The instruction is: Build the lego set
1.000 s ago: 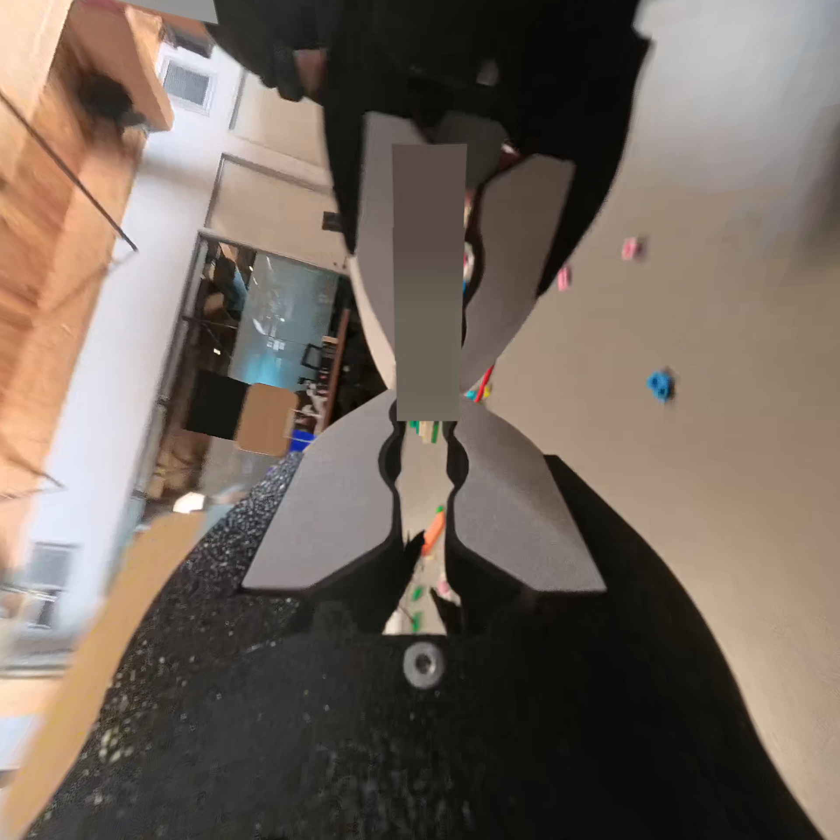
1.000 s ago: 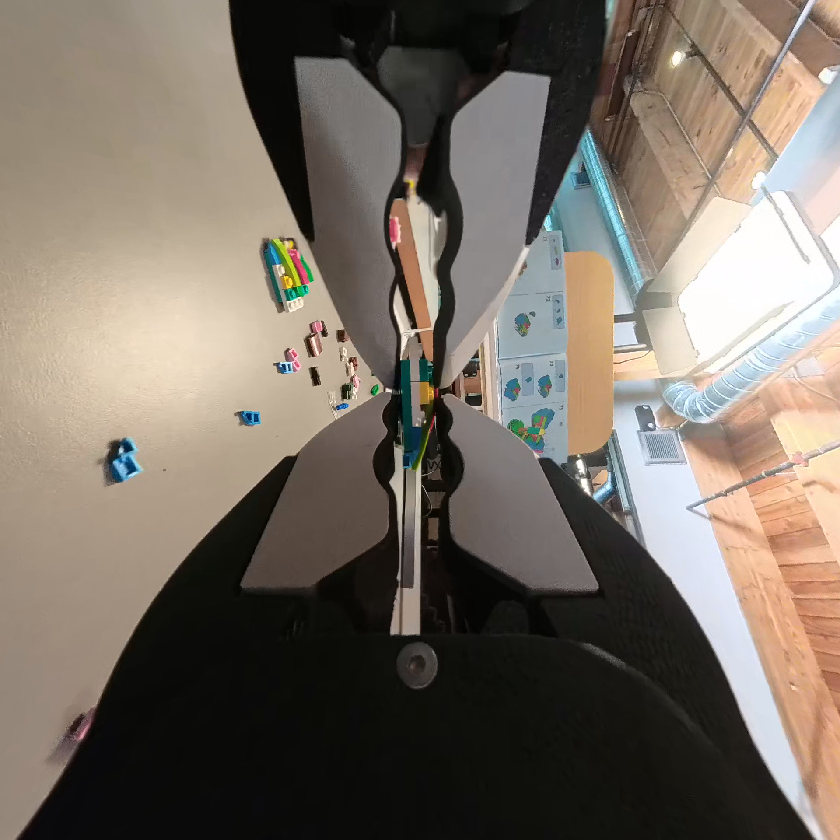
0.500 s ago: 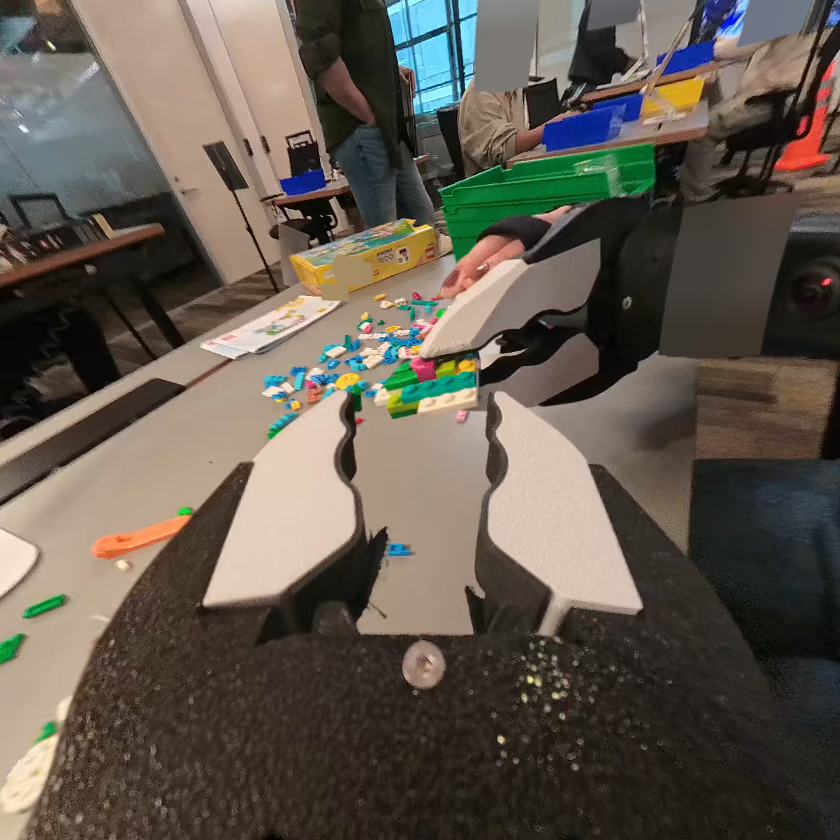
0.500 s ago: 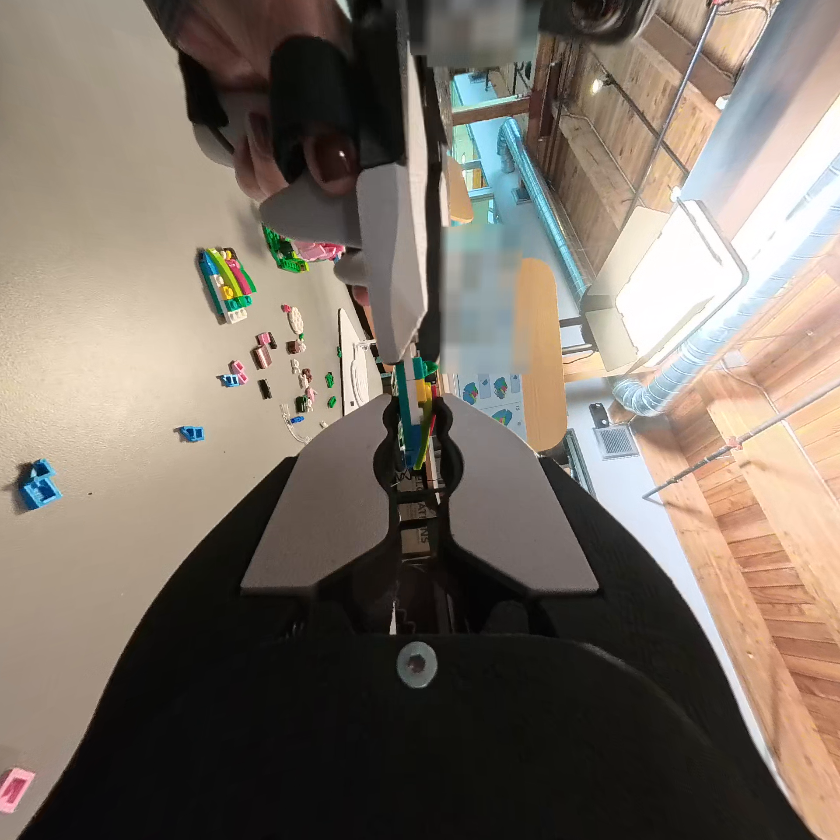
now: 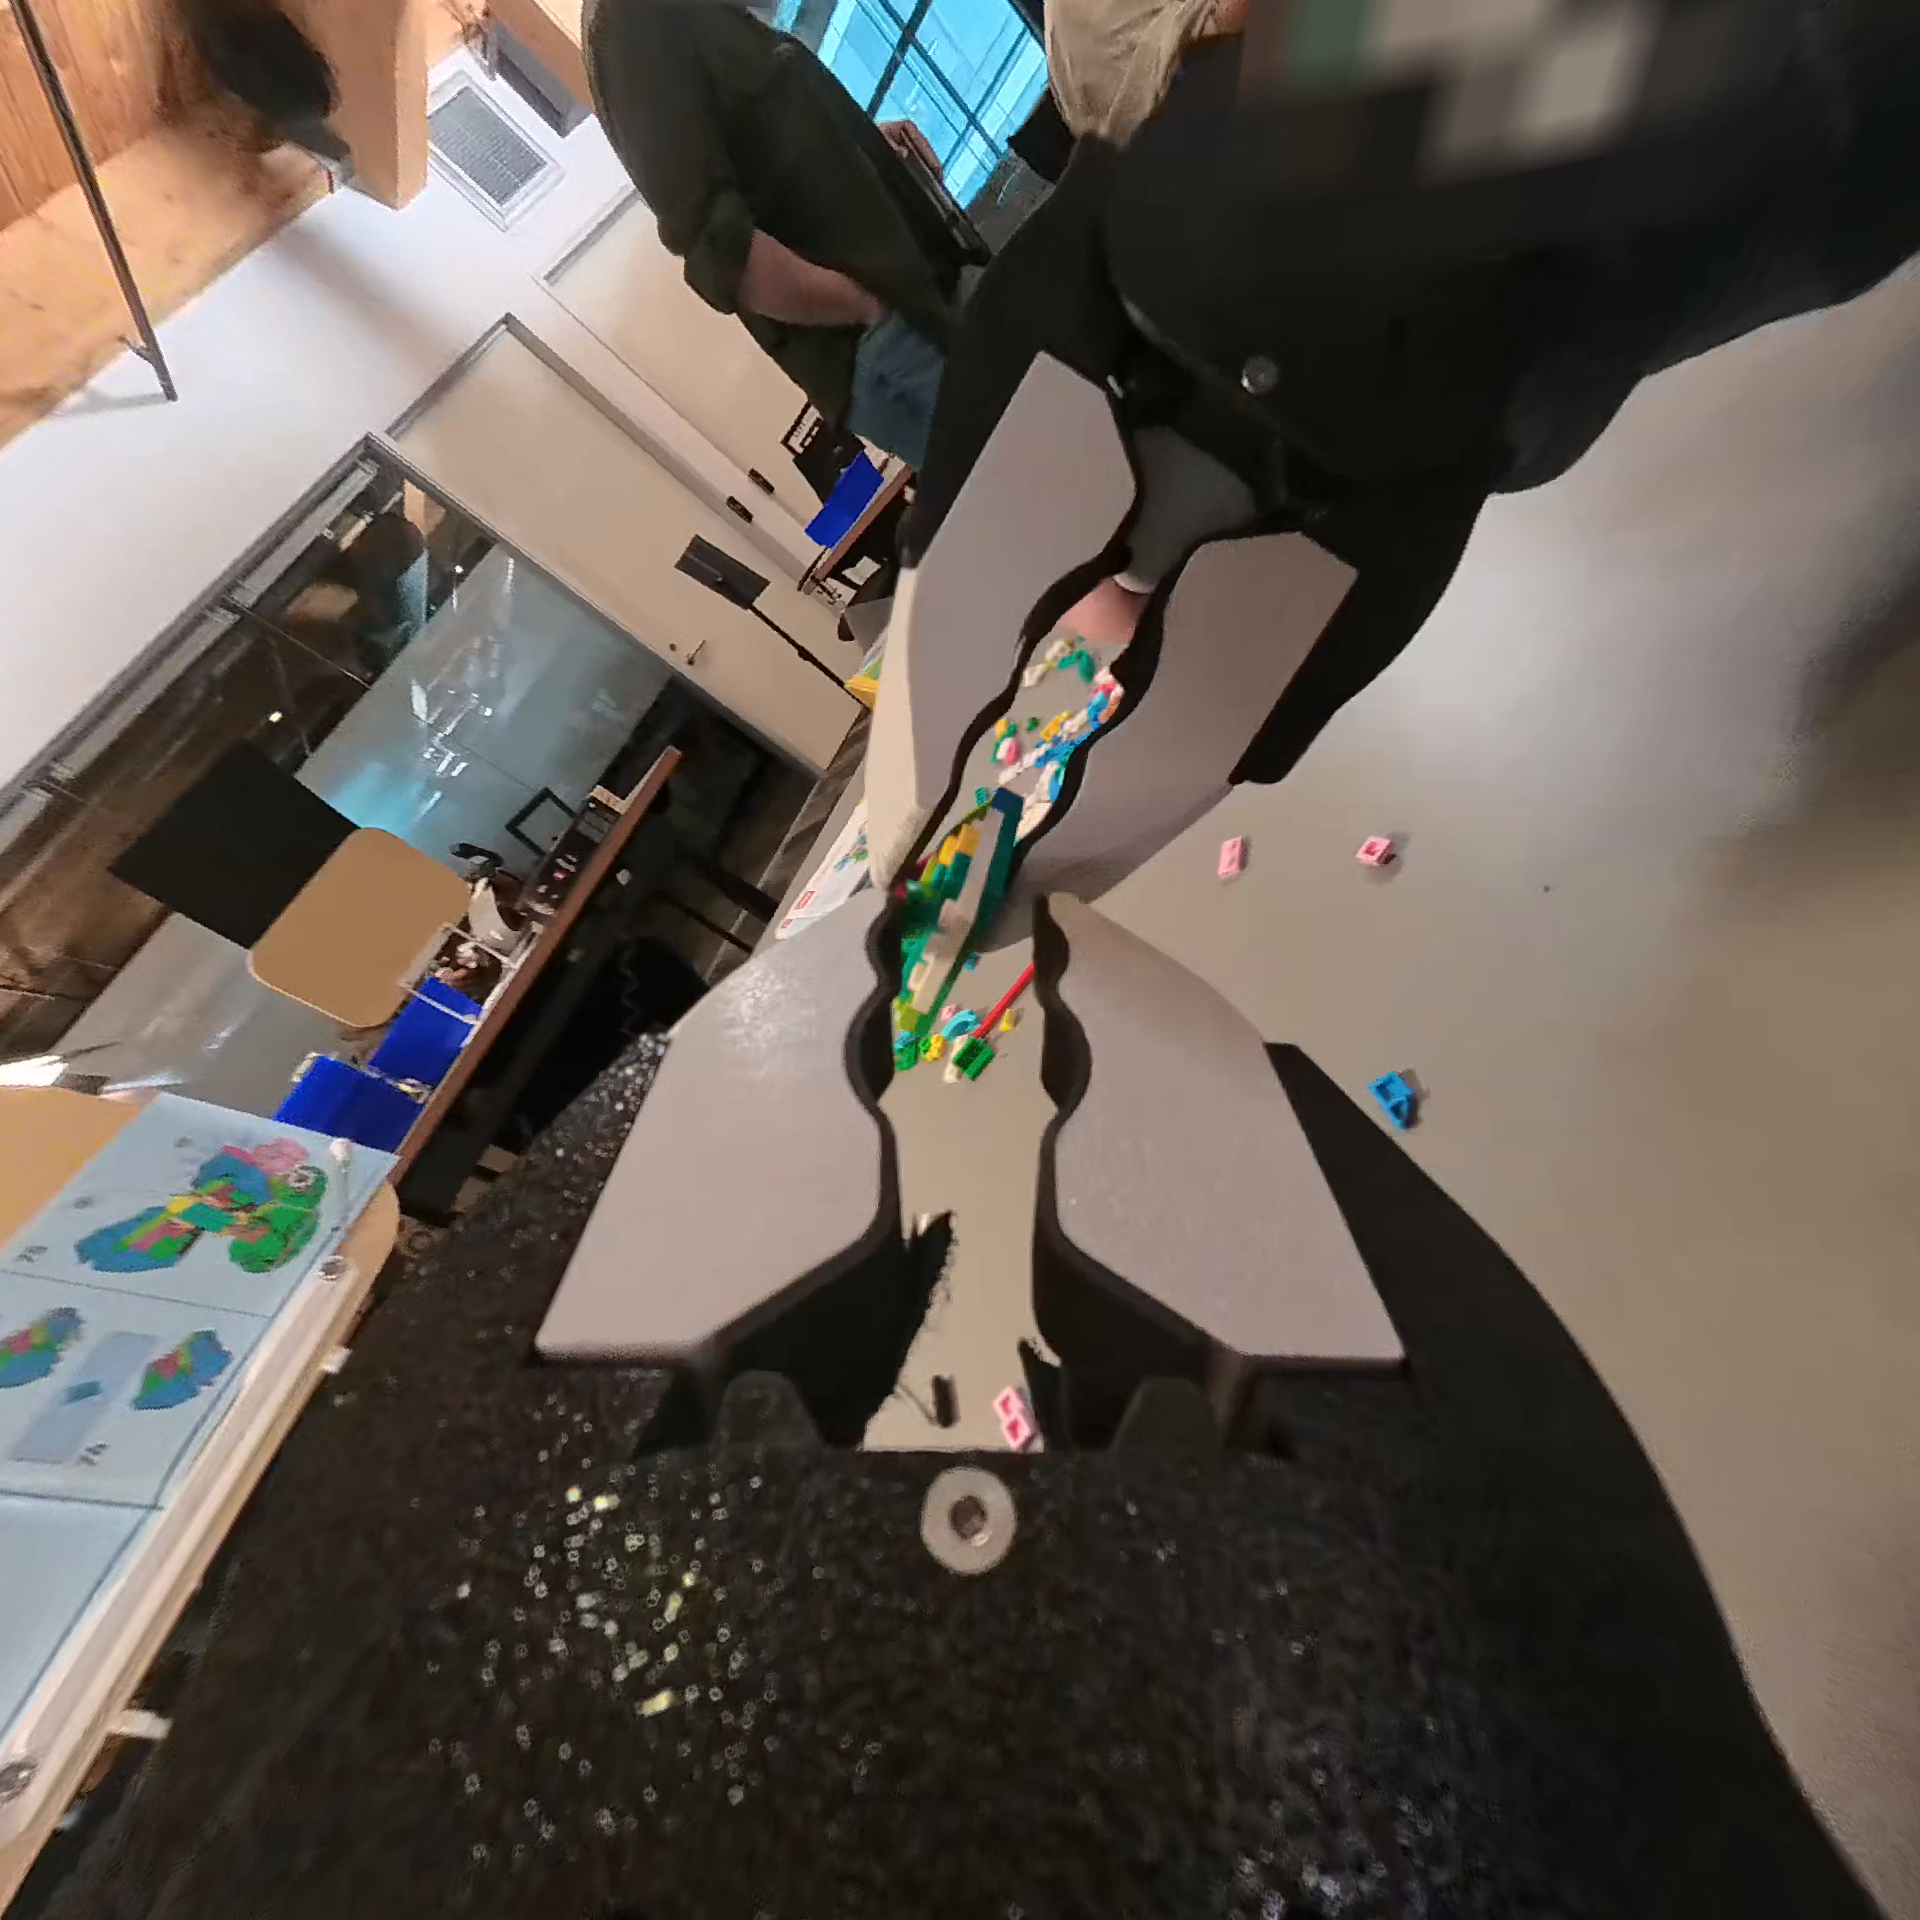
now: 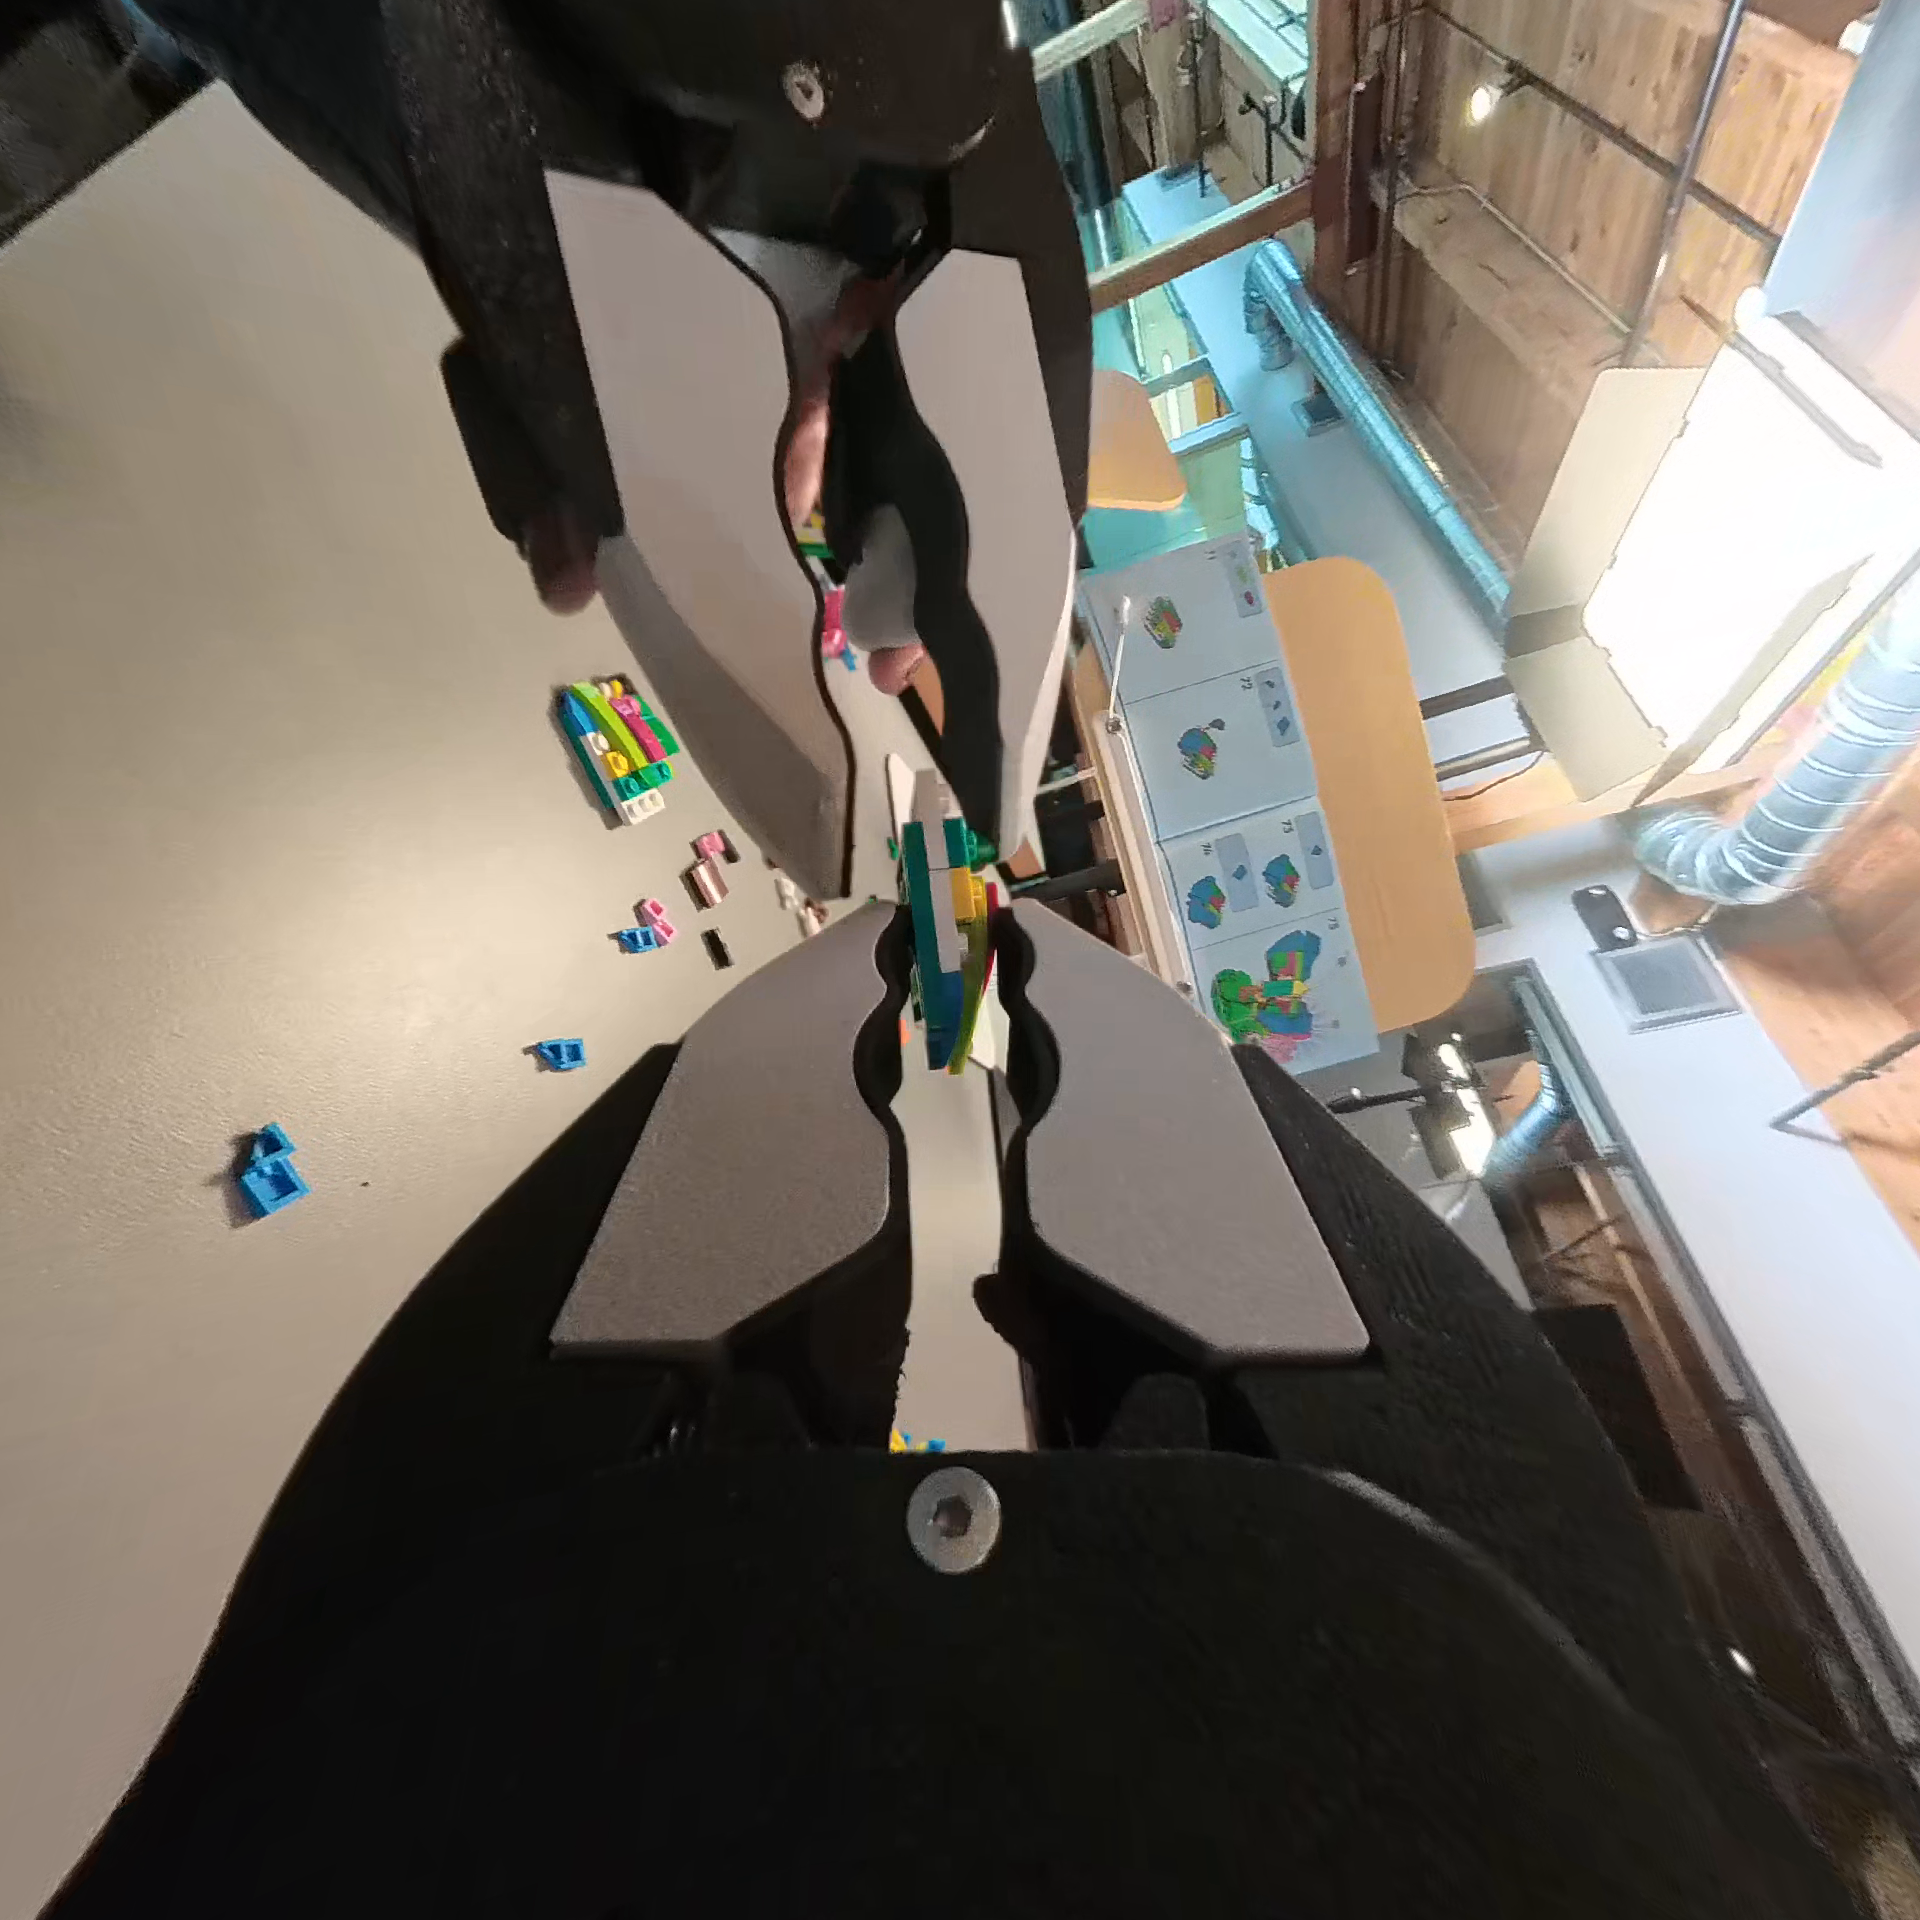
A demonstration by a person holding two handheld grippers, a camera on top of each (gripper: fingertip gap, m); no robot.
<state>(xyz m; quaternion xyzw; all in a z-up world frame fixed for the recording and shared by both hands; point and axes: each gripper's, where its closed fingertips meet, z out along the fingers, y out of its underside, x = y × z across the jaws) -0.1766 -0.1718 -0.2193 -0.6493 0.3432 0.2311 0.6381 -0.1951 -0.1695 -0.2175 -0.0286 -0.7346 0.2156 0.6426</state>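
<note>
A small flat lego build (image 6: pixel 943 956) of teal, white, yellow and green bricks is held on edge above the grey table (image 6: pixel 260 623). My right gripper (image 6: pixel 948 925) is shut on its near end. My left gripper (image 6: pixel 925 857) comes in from the opposite side, tip to tip with the right one. Its jaws are apart and straddle the build's far end, with a gap on one side. In the left wrist view the build (image 5: pixel 951 914) sits between the tips of my left gripper (image 5: pixel 964 920), with the right gripper (image 5: pixel 971 868) behind it.
A second multicoloured build (image 6: pixel 623 748) lies on the table with loose pink, brown and blue bricks (image 6: pixel 270 1169) near it. Pink bricks (image 5: pixel 1231 857) and a blue one (image 5: pixel 1392 1096) lie to the right. Instruction sheets (image 6: pixel 1236 831) stand at the table's edge. People (image 5: pixel 790 208) stand behind.
My left gripper swung away with its jaws wide, then came back to face the right gripper with its jaws narrower around the build's end. The right gripper kept its hold.
</note>
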